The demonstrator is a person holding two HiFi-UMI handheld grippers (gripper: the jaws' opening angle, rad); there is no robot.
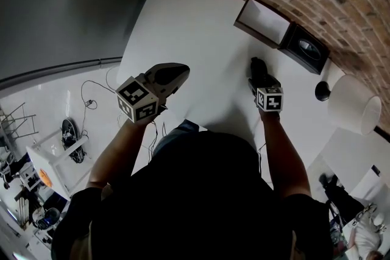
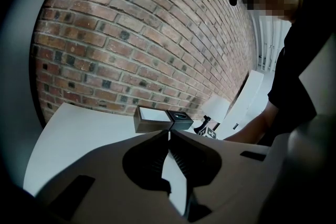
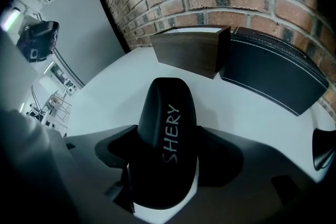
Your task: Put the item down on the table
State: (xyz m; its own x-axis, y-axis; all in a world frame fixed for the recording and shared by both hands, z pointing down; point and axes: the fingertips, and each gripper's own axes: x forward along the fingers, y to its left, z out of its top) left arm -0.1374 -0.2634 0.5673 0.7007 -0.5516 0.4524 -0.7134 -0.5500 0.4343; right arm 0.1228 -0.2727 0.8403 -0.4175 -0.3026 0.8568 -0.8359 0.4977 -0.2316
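The item was a black, rounded oblong case with a smooth matte shell and the pale letters "SHERY" running along its top. It sat clamped between the jaws of the right gripper, lengthwise in line with them, its rounded far end sticking out toward 12 o'clock. In the head view it was over the white table, toward 3 o'clock from the table's middle. Whether it touched the surface could not be told.
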